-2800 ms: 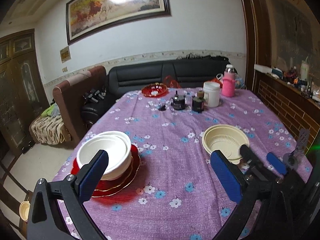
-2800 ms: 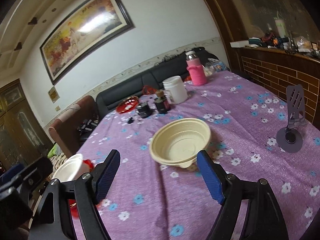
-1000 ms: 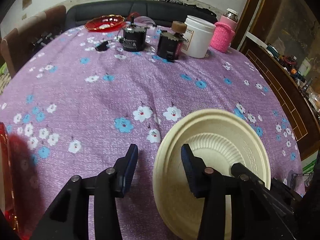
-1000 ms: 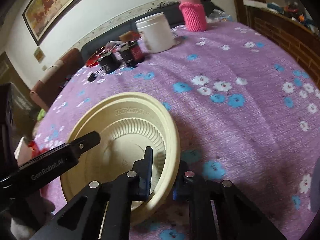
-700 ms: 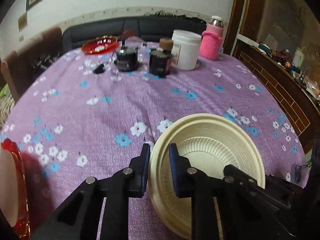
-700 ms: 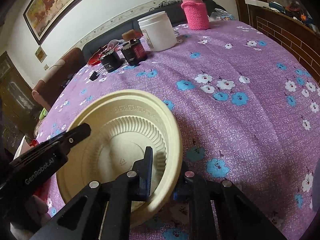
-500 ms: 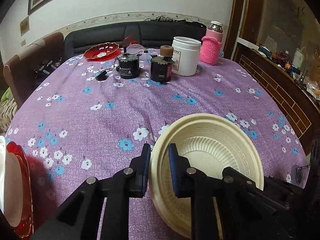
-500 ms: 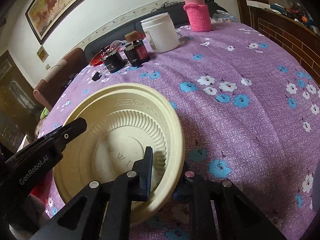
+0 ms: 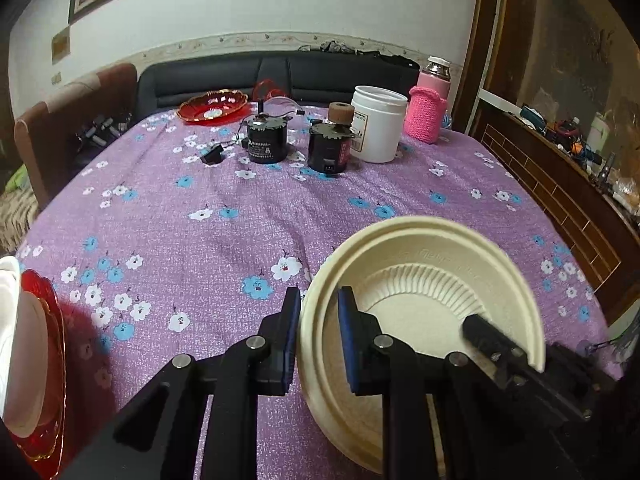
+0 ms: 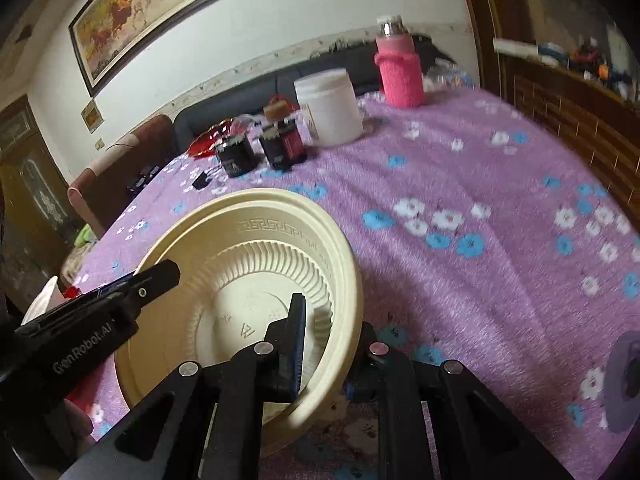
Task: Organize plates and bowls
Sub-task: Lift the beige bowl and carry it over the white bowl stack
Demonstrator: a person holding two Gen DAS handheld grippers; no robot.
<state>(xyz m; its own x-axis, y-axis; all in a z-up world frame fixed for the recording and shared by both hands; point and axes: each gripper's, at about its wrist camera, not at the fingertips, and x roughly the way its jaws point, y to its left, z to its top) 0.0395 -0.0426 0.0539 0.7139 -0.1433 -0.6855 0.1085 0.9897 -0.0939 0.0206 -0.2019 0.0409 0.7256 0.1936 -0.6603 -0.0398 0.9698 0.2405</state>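
Together we hold the cream bowl (image 9: 420, 280) over the near edge of the table (image 9: 200, 232), tilted: our left gripper (image 9: 318, 316) pinches its left rim, our right gripper (image 10: 328, 332) pinches the opposite rim. A purple cloth with blue and white flowers covers the table. At the near left edge sits a red plate (image 9: 44, 320) with a white bowl (image 9: 10, 288) on it. Along the far edge stand a red dish (image 9: 212, 106), two dark motors (image 9: 266, 140), a white jar (image 9: 376, 128) and a pink-sleeved bottle (image 9: 428, 114). Behind runs a black sofa (image 9: 280, 74); a framed painting (image 10: 160, 8) hangs on the white wall.
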